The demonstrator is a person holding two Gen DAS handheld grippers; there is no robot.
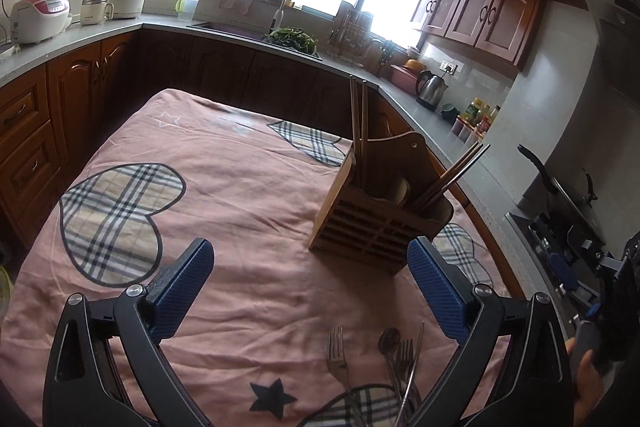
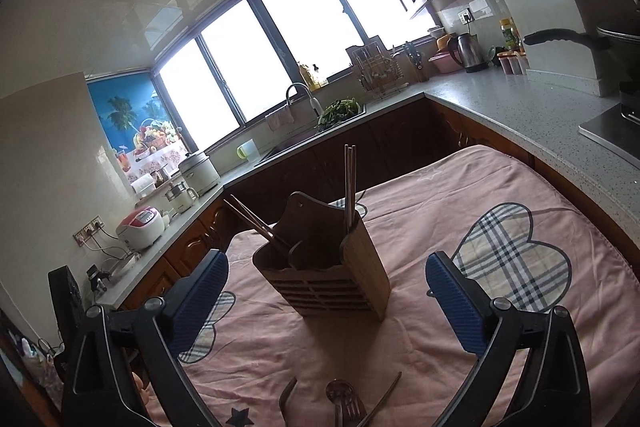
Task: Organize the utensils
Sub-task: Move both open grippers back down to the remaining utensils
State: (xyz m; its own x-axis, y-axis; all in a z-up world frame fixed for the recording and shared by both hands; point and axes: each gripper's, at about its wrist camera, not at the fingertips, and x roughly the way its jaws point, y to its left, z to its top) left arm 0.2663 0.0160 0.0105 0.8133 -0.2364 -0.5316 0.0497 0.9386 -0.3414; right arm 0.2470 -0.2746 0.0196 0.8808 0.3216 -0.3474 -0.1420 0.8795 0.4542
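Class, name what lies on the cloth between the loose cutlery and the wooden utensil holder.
Nothing: bare pink tablecloth separates the loose cutlery from the wooden utensil holder, as both wrist views show.

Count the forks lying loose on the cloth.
2 forks show in the left wrist view: one fork lies alone, the other fork in the pile beside the spoon. More may be hidden below the frame.
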